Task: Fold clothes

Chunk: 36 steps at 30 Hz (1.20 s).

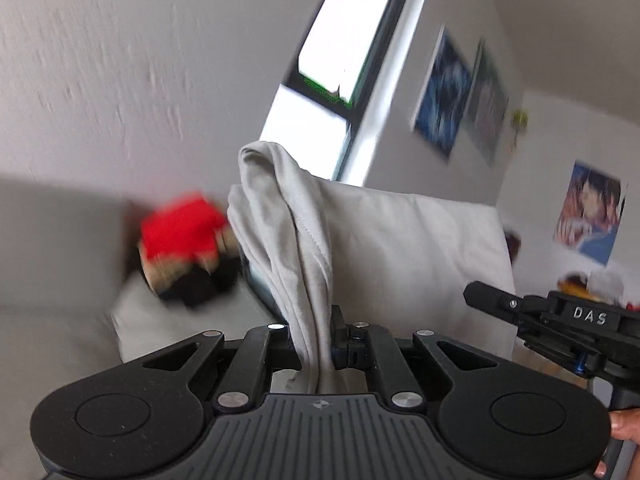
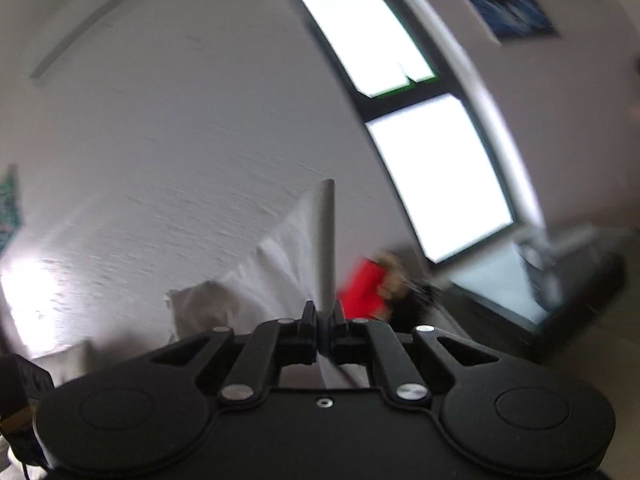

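Both grippers, left gripper (image 1: 316,344) and right gripper (image 2: 325,332), pinch the grey garment (image 1: 288,232) aloft near the window (image 1: 320,92): lift-and-spread step. Next probably lay it flat.

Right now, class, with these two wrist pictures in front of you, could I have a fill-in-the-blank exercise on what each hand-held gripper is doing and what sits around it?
1. The left hand-held gripper is shut on a pale ___ garment.
2. The right hand-held gripper is ___ on the same garment.
3. Behind the garment lies a blurred ___ item.
4. On the wall hang several ___.

Missing words: grey; shut; red; posters
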Motion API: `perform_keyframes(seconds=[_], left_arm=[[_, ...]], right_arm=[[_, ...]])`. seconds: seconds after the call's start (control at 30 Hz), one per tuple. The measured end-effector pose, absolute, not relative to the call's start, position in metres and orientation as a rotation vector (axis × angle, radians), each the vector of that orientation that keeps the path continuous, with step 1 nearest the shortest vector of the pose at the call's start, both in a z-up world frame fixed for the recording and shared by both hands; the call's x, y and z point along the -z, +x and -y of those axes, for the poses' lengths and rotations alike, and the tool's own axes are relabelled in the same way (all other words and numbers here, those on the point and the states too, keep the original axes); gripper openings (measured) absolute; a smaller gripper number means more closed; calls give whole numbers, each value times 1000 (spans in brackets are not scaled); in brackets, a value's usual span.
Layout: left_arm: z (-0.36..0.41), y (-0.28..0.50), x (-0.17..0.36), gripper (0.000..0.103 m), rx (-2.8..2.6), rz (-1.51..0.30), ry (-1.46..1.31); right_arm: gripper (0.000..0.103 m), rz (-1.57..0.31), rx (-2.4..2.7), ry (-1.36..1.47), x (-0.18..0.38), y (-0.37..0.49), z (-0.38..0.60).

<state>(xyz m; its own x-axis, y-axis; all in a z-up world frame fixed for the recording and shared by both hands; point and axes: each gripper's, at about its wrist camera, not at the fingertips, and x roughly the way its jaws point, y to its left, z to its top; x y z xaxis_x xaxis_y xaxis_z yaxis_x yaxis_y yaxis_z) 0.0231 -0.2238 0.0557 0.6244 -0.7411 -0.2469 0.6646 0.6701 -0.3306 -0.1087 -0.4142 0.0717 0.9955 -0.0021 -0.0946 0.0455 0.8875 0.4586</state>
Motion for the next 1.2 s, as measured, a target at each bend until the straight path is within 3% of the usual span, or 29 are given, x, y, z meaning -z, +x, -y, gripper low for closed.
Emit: perform_keyframes(seconds=[0.2,0.57,0.67,0.7,0.73,0.83,0.87,0.93,1.07,1.1,1.17,1.2], left_arm=[[258,87,22,7,759,-670,-254],[281,197,61,7,695,-813,-288],[290,218,77,12,658,-839,-258],[292,223,85,18,633,-858,-238],[290,226,91,28,606,-869,-225],[270,221,98,35,533,-853,-214],[262,218,96,34,517,-842,-194],[251,210,91,31,501,-817,-144],[240,189,77,26,530,-766,-72],[244,181,73,26,567,-756,-60],[260,166,72,26,635,-759,-4],[270,158,72,27,668,-766,32]], right_arm=[[5,-319,142,653,-1,-61,479],[4,-458,227,645,45,68,526],[4,-482,253,599,56,89,526],[5,-499,263,574,62,97,526],[7,-532,275,559,69,101,526],[19,-579,323,560,82,93,528],[27,-574,321,565,82,82,528],[33,-557,336,534,79,58,524],[33,-522,328,488,66,24,518],[31,-534,303,465,62,20,512],[3,-568,241,423,58,18,501],[3,-591,206,403,58,20,495]])
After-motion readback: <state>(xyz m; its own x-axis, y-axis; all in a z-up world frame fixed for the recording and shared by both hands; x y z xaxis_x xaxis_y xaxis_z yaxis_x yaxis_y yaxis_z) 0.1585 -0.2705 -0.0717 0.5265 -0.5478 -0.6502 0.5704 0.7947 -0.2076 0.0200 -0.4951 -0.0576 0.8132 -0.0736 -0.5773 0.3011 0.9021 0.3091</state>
